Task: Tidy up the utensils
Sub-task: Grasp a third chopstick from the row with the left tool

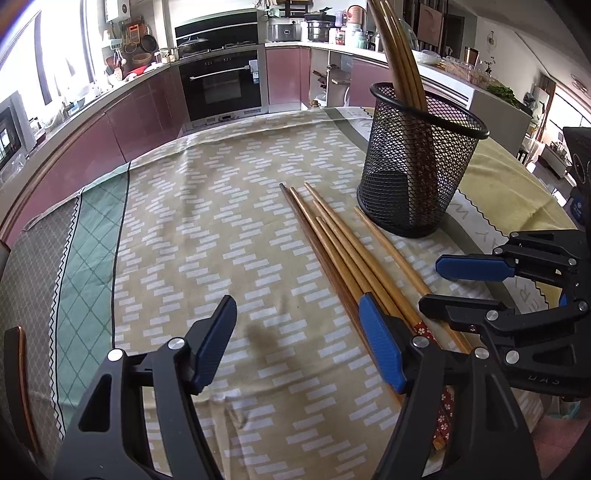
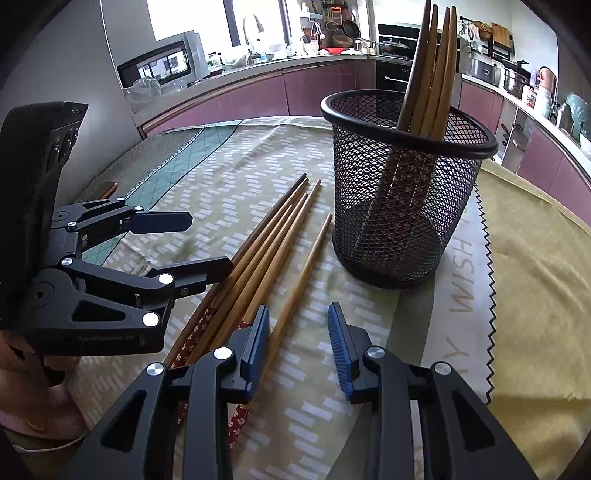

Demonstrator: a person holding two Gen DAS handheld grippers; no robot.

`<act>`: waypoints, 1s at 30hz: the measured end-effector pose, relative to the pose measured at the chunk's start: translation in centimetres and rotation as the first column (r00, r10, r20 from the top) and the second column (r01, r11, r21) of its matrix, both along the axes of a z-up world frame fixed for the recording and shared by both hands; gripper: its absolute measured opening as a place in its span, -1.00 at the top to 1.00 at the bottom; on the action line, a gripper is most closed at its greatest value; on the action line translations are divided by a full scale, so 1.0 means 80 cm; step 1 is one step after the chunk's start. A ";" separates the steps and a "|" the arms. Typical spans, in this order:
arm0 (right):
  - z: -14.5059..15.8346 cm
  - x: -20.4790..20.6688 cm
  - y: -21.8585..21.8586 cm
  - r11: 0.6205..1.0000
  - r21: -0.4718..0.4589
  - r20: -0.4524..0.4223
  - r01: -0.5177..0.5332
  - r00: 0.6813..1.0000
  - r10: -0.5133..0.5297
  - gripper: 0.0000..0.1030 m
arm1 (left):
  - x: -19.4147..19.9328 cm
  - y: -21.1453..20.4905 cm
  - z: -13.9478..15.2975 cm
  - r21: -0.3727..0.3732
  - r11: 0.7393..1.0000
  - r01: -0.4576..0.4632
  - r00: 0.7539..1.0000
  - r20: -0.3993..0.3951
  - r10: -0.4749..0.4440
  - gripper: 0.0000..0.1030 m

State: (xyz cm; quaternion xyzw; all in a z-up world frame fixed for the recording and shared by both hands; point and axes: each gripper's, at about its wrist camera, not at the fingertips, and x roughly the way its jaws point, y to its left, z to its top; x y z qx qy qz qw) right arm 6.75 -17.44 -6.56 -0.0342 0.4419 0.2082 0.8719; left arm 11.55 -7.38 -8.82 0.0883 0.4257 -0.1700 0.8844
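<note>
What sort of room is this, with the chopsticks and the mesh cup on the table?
A home kitchen, most likely: a built-in black glass oven sits among glossy mauve-pink cabinets, steel pots crowd the counter, and pans hang beside the bright window.

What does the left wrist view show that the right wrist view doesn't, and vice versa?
Left wrist only: the oven head-on and a stain on the cloth.

Right wrist only: the microwave and the cloth's WISH lettering.

Both: the mesh cup holding chopsticks, loose chopsticks on the cloth, and the left gripper and right gripper, both open.
</note>
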 end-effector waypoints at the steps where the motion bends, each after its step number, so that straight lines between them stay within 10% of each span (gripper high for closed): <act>1: 0.000 0.000 0.000 1.000 0.001 0.000 0.000 1.000 0.000 0.39 | 0.001 0.000 0.000 -0.004 1.000 0.001 1.000 -0.002 -0.001 -0.29; 18: 0.001 0.002 0.000 1.000 0.006 0.000 -0.001 1.000 0.001 0.38 | 0.014 0.002 -0.002 -0.002 1.000 -0.009 1.000 -0.023 0.009 -0.11; 30: -0.001 0.016 -0.001 0.999 0.051 -0.014 0.016 1.000 -0.015 0.81 | 0.044 -0.006 -0.005 -0.053 0.998 -0.032 0.997 -0.070 0.028 0.67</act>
